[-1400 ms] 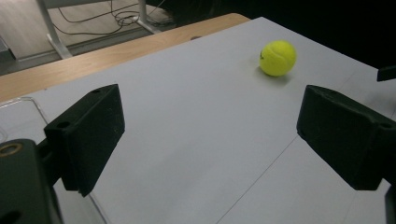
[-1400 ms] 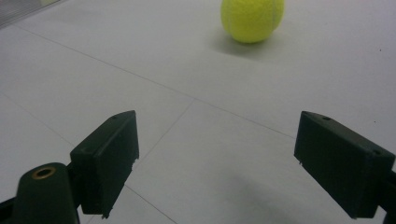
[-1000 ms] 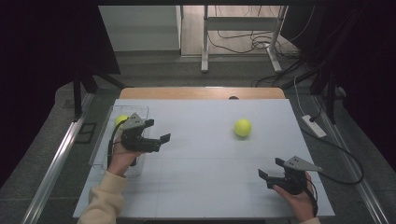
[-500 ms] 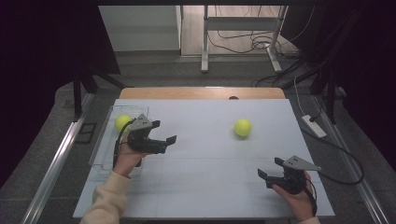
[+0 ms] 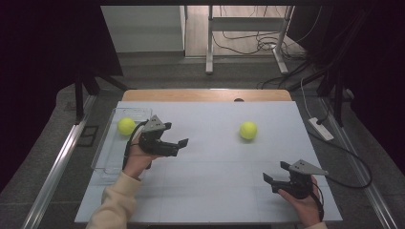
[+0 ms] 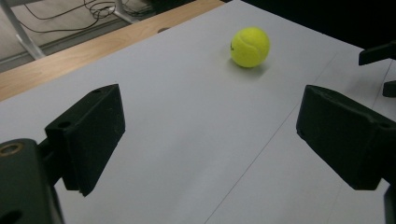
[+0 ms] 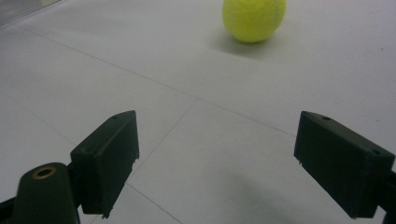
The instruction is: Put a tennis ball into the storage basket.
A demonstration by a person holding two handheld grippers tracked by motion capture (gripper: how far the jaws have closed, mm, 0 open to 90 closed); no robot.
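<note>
Two yellow tennis balls are in sight. One tennis ball (image 5: 126, 126) lies in a clear tray (image 5: 106, 151) at the table's left edge. The other ball (image 5: 248, 130) (image 6: 250, 45) (image 7: 253, 18) rests on the white table top, right of centre. My left gripper (image 5: 176, 137) (image 6: 210, 135) hovers just right of the tray, pointing toward the far ball, open with nothing between its jaws. My right gripper (image 5: 276, 172) (image 7: 215, 154) sits near the front right, open and empty, with the loose ball ahead of it.
The white table top (image 5: 215, 186) has a wooden strip (image 5: 205, 94) along its far edge. A white power strip (image 5: 321, 129) and cables lie on the floor to the right. In the left gripper view the other gripper's black jaw tip (image 6: 377, 53) pokes in at the right edge.
The left gripper has moved rightward away from the tray, uncovering the ball that lies in it. The right gripper and the loose ball have stayed put.
</note>
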